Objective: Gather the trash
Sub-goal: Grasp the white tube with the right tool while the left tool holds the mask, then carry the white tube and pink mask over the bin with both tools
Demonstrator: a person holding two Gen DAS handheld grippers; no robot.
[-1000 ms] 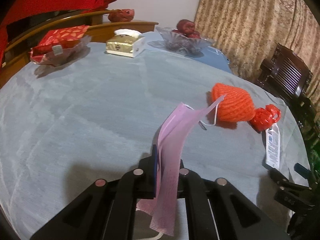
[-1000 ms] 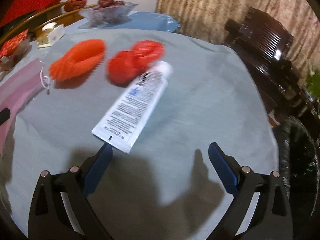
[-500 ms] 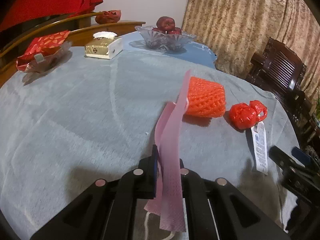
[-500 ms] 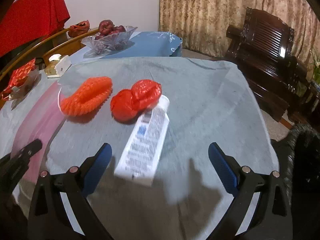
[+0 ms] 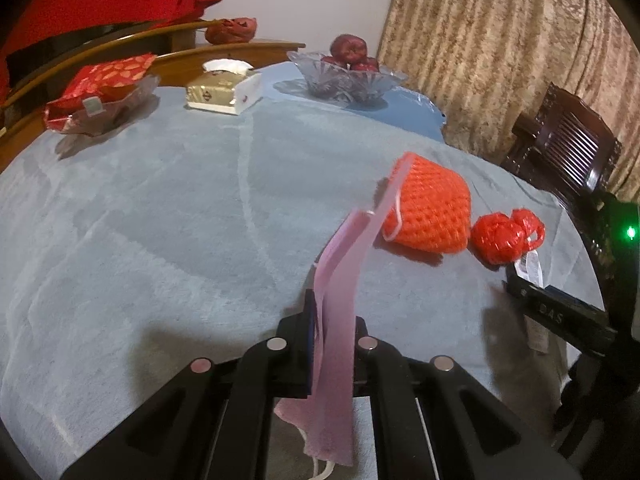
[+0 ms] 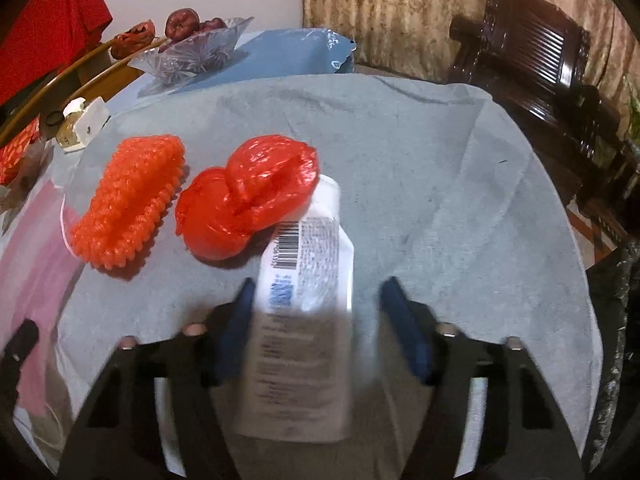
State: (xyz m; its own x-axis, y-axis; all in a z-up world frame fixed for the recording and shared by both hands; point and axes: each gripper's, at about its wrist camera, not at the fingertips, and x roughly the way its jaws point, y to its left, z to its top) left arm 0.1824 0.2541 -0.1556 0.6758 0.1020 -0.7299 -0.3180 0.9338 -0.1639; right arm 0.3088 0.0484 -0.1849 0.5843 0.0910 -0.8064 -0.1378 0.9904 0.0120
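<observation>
**Trash on counter: mask held, tube straddled**

Left wrist: pink face mask (image 5: 340, 320) clamped in left gripper (image 5: 332, 344), fingers clenched, strip arching toward orange foam net (image 5: 430, 210). Red plastic bag (image 5: 504, 236) just beside net.

Right wrist: right gripper (image 6: 320, 316) fingers spread, white tube (image 6: 304, 300) lying between them on counter (image 6: 460, 184), cap end touching bag.

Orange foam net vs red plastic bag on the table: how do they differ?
Surface: the orange foam net is matte with an open knobbly mesh; the red plastic bag is glossy, crumpled film. Contact: the bag overlaps the white tube; the net lies clear of it. Both rest ungripped on the grey tablecloth.
</observation>
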